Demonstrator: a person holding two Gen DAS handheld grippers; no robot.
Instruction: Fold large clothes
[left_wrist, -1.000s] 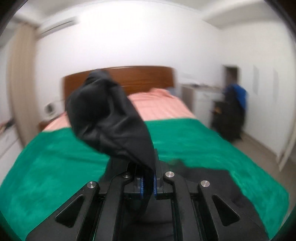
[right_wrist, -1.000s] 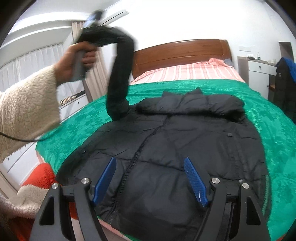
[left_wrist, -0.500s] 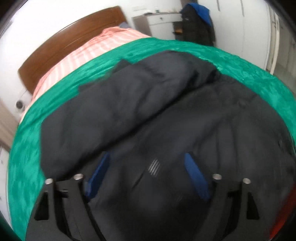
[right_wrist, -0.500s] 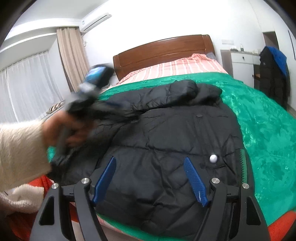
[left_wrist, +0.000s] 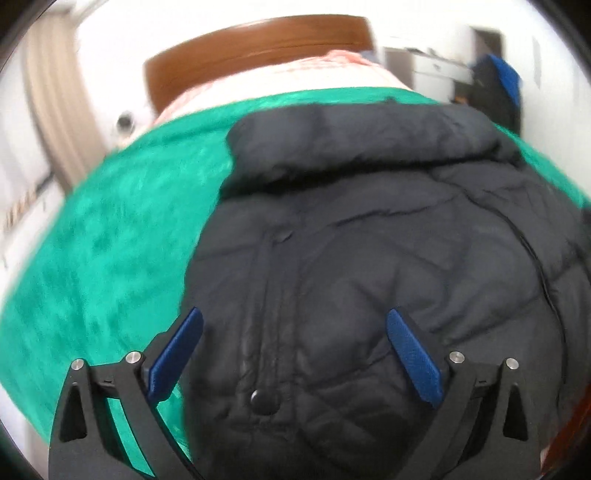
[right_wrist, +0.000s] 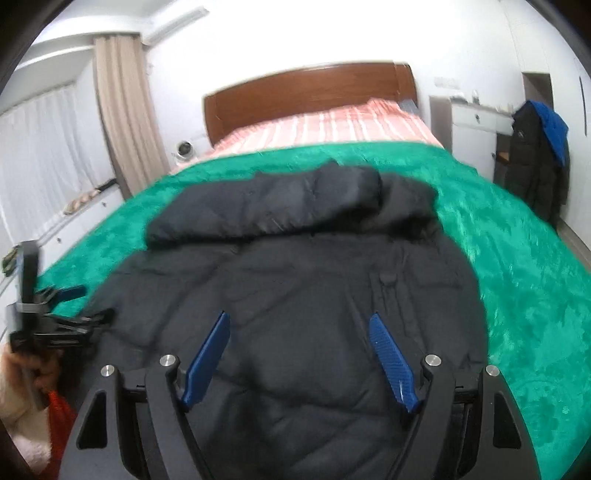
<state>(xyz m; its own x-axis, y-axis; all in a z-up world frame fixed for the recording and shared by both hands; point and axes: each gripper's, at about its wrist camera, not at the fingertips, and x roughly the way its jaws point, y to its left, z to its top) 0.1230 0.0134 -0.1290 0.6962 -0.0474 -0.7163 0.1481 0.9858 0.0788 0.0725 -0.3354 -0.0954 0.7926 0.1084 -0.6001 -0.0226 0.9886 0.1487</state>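
- The left claw (left_wrist: 293, 343) has just been opening and now stands spread wide above the black puffer jacket (left_wrist: 369, 258), its blue pads (left_wrist: 177, 354) gripping nothing. The jacket's left edge shows between them.
- The right claw (right_wrist: 299, 354) is also spread, empty, over the lower middle of the jacket (right_wrist: 295, 295); whether either claw touches the cloth cannot be told.
- The jacket lies flat on the green blanket (right_wrist: 517, 258) covering the bed, with its long axis running from the near edge toward the wooden headboard (right_wrist: 306, 96). The bulky collar end with a sleeve (right_wrist: 280, 206) folded across it points at the headboard, and the hem is nearest the cameras.
- A dark snap button (left_wrist: 264, 398) sits on the placket near the left claw.
- Beyond the blanket is striped pink bedding (right_wrist: 332, 125). A curtain (right_wrist: 125, 110) hangs at the left, and a dark coat with a blue garment (right_wrist: 539, 155) hangs at the right by a white cabinet (right_wrist: 476, 129).
- Bare blanket lies open on both sides of the jacket, wider on the right in the right wrist view.
- A hand (right_wrist: 33, 373) in a fluffy cream sleeve holds the left claw's handle at the bed's near left corner.
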